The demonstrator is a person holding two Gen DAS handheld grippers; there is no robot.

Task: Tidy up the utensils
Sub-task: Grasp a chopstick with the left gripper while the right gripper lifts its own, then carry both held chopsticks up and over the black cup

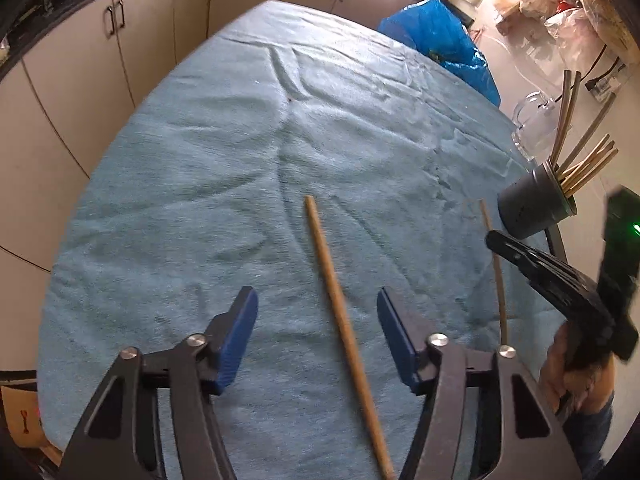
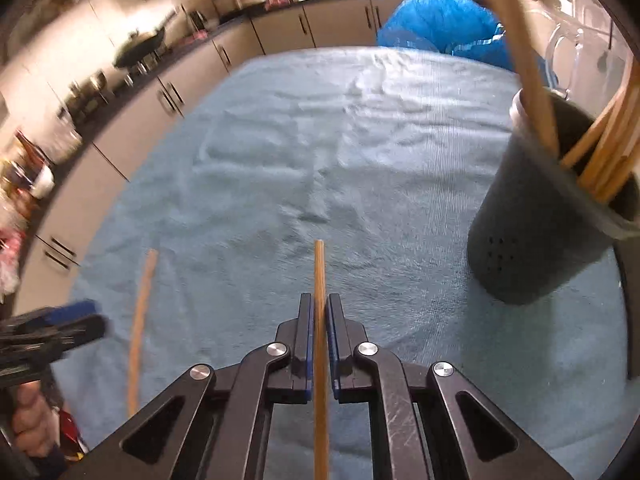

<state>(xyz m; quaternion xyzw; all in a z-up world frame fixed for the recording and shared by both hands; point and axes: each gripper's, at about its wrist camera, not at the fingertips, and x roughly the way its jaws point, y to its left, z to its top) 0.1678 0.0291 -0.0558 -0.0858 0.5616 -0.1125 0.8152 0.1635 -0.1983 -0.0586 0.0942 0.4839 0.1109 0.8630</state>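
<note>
The right gripper [image 2: 319, 312] is clamped tight on a wooden chopstick [image 2: 319, 276], which runs straight up the middle of the right wrist frame between the blue pads [image 2: 307, 332]. The left gripper [image 1: 318, 300] sits about half open, pads not touching anything, with a second chopstick [image 1: 340, 320] lying on the blue towel [image 1: 200, 160] between its jaws, lower center of the left wrist frame. A dark holder cup [image 2: 532, 216] stands at the right edge of the right wrist frame, already stuffed with more chopsticks [image 2: 600, 152]. A clear glass mug [image 1: 534, 124] is just behind it, and a blue plastic bag [image 1: 440, 36] is upper right.
</note>
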